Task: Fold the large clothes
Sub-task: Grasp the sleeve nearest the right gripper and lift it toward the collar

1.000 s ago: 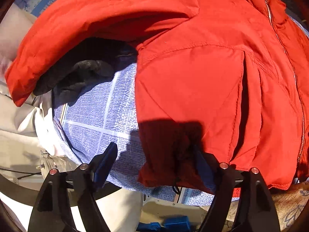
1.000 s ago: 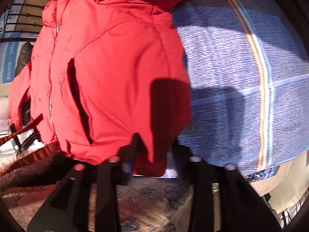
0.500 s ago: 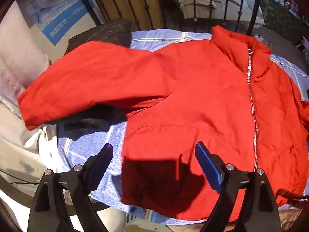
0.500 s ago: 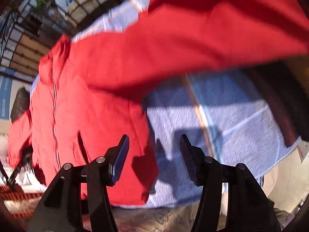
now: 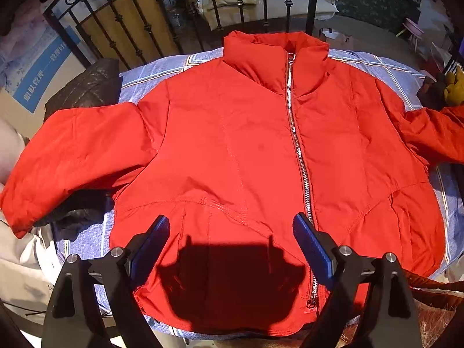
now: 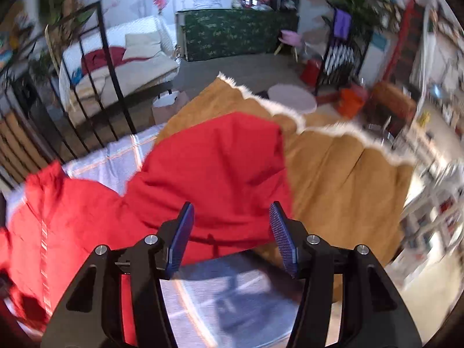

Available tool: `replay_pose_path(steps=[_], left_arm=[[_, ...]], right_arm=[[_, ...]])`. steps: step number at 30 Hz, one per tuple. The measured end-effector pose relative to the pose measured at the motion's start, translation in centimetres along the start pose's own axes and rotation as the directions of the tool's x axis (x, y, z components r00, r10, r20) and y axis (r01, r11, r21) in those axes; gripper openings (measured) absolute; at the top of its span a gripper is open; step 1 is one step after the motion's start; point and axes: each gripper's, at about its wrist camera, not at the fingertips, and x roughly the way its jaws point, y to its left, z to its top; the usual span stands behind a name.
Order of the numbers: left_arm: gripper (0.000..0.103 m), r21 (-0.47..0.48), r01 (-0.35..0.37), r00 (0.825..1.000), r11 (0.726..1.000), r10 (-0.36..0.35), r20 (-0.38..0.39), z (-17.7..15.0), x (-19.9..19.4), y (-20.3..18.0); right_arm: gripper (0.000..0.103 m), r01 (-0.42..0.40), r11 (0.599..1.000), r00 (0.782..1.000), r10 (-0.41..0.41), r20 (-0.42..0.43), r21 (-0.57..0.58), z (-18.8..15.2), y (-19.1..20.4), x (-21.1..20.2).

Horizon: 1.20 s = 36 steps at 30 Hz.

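Note:
A red zip-up jacket lies flat, front up, on a blue checked cloth, both sleeves spread out to the sides. My left gripper is open and empty above the jacket's lower hem, left of the zipper. In the right wrist view my right gripper is open and empty, held over the jacket's right sleeve, which drapes onto a tan fur-trimmed coat.
A black iron railing stands behind the table. A dark garment lies under the left sleeve at the table's left edge. White cloth hangs at lower left. A yellow-brown object sits at the far right.
Both grippers have pulled back and up from the jacket's hem corners. The left view now takes in the whole jacket; the right has swung towards the right sleeve.

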Motion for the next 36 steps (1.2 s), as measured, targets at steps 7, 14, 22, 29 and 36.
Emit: replay_pose_path(steps=[7, 14, 22, 29, 36], left_arm=[[0.085, -0.033, -0.02, 1.0, 0.999, 0.02, -0.009, -0.1, 0.0, 1.0], [0.085, -0.019, -0.023, 1.0, 1.0, 0.023, 0.0, 0.0, -0.5, 0.3], [0.085, -0.063, -0.039, 0.999, 0.997, 0.038, -0.015, -0.6, -0.4, 1.1], [0.085, -0.09, -0.029, 0.999, 0.996, 0.027, -0.025, -0.1, -0.1, 1.7], [0.085, -0.092, -0.008, 1.0, 0.996, 0.006, -0.021, 0.0, 0.3, 1.6]], right_arm=[[0.055, 0.002, 0.717, 0.993, -0.083, -0.084, -0.697, -4.2, 1.5, 2.5], [0.053, 0.01, 0.67, 0.992, -0.102, -0.078, -0.742, -3.3, 0.4, 5.7], [0.011, -0.284, 0.886, 0.958, 0.244, -0.152, -0.367, 2.2, 1.3, 1.4], [0.005, -0.62, 0.777, 0.783, 0.607, -0.137, -0.105, 6.8, 2.6, -5.3], [0.003, -0.515, 0.84, 0.833, 0.537, -0.132, 0.172, 5.6, -2.6, -2.8]])
